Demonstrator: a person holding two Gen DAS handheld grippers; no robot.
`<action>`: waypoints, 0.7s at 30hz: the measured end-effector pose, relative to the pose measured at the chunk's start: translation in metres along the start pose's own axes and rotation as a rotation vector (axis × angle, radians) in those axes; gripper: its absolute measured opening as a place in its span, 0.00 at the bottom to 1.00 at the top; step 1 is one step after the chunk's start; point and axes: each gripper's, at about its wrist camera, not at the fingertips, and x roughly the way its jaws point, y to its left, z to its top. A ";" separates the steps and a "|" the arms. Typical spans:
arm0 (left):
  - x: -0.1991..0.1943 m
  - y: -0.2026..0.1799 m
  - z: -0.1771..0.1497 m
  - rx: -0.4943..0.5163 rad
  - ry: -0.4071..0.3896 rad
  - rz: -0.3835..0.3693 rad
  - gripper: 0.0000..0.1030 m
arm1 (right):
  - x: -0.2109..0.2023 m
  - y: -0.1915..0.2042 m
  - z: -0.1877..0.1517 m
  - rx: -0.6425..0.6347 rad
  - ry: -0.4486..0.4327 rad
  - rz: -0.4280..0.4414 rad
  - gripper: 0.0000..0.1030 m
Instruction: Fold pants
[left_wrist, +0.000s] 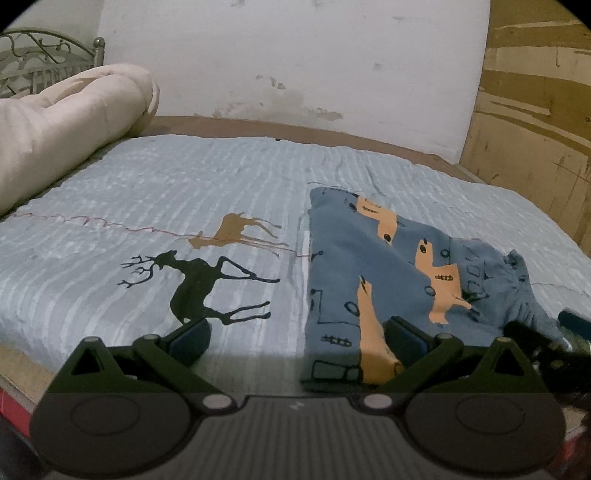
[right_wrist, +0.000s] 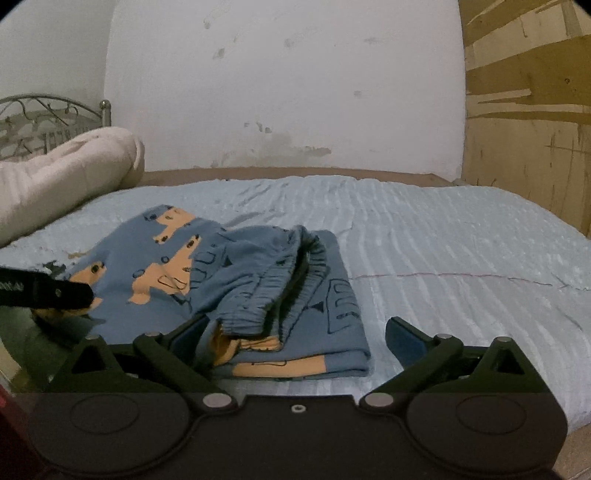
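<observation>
Finishing the fold, by the look of it: pants (right_wrist: 221, 280) lying doubled over on the bed cover (right_wrist: 443, 240), near edge. Right gripper (right_wrist: 295, 339) spread wide, grasping nothing; left gripper (left_wrist: 295, 338) likewise released. Next, probably squaring the bunched waistband (right_wrist: 258, 295) flat.

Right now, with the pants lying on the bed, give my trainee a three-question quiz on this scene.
1. True or false: the right gripper is clamped on the pants.
2. Which animal is printed on the bedspread beside the pants? A) horse B) deer C) dog
3. Fill in: the rolled quilt lies at the ___ end of the bed, by the metal headboard.

Key
1. False: its jaws stand wide open, with the folded edge of the pants between them and the pads not pressing on it.
2. B: a black deer and a tan one.
3. Left, as both views show it.
</observation>
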 end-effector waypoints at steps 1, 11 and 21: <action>0.000 0.000 0.000 0.000 -0.001 0.000 0.99 | -0.004 -0.001 0.003 0.001 -0.019 0.005 0.98; -0.001 0.000 -0.002 0.005 -0.006 -0.006 0.99 | 0.052 0.003 0.055 -0.107 0.032 0.014 0.99; -0.002 0.000 -0.003 0.010 -0.004 -0.014 0.99 | 0.082 -0.020 0.051 -0.103 0.084 -0.075 0.99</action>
